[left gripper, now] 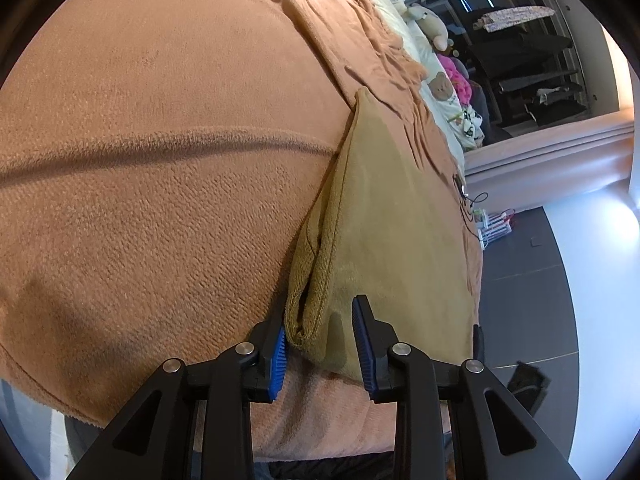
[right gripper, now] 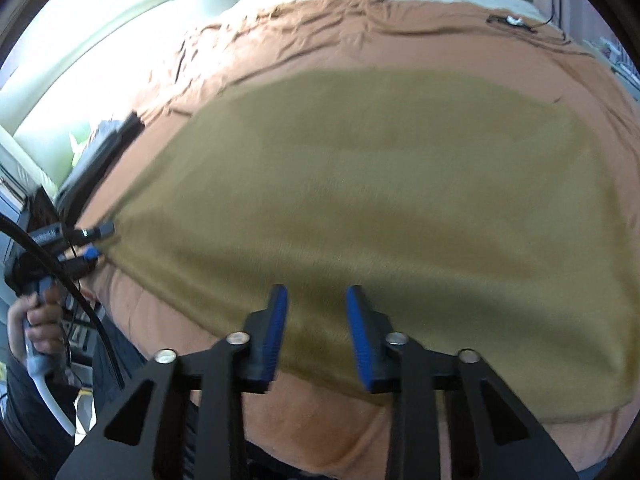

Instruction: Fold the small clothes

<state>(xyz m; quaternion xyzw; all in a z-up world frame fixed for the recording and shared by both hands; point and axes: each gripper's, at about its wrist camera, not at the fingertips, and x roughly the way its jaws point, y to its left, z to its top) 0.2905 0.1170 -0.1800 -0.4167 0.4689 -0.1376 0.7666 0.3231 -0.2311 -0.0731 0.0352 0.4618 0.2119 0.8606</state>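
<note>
An olive-yellow garment (left gripper: 392, 220) lies folded flat on the orange-brown blanket (left gripper: 160, 160) of a bed, near the bed's edge. My left gripper (left gripper: 320, 312) straddles its near corner. The rolled hem touches the left pad, while the right pad stands over the cloth with a shadow gap, so the jaws are apart. In the right wrist view, which is blurred, the garment (right gripper: 380, 184) fills the middle. My right gripper (right gripper: 317, 290) hovers over its front edge, pads apart, nothing pinched. The left gripper (right gripper: 100, 246) sits at the garment's left corner, its handle held by a hand (right gripper: 36, 320).
Plush toys and printed pillows (left gripper: 436, 32) crowd the head of the bed. A cable and a small device (right gripper: 512, 22) lie on the blanket (right gripper: 360, 32) beyond the garment. Dark shelves (left gripper: 532, 72) and dark floor (left gripper: 520, 280) lie beside the bed.
</note>
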